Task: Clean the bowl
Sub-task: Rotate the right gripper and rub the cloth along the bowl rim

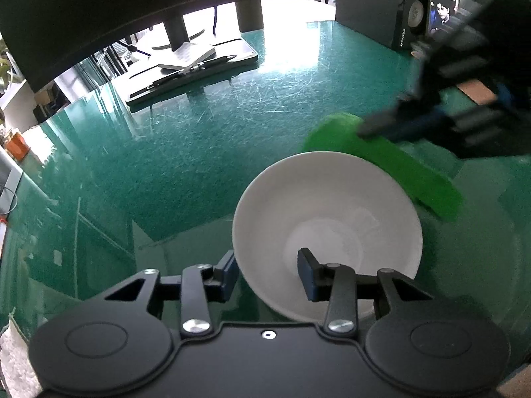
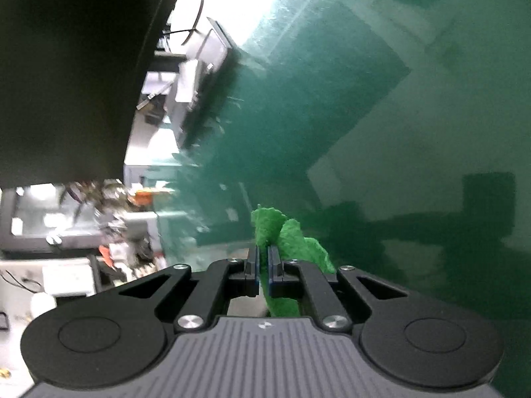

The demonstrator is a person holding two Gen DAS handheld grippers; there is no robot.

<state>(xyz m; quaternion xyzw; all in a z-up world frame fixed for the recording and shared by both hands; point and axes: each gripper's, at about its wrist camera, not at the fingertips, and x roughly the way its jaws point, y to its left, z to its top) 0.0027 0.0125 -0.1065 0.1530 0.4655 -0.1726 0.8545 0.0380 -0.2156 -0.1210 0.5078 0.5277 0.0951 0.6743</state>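
White and empty, the bowl sits on the green table top, low and right of centre in the left wrist view. The left gripper straddles its near rim: one blue-padded finger stands outside the wall on the left, the other reaches inside over the bowl's floor, and the rim passes between them. The jaws are set fairly narrow, but the frame does not make clear whether the pads press on the wall. Behind the bowl's far right rim hangs a bright green cloth, blurred, draped partly over the edge of the bowl and held up from above by the right gripper, which comes in dark and smeared from the upper right. In the right wrist view the right gripper has its jaws drawn close together with the green cloth pinched between the pads, a crumpled tuft poking out past the fingertips and more trailing back under the body. Further off on the table lies a dark tray with a pen and a pale notebook on it, and at the far right a black speaker stands with a phone propped against it.
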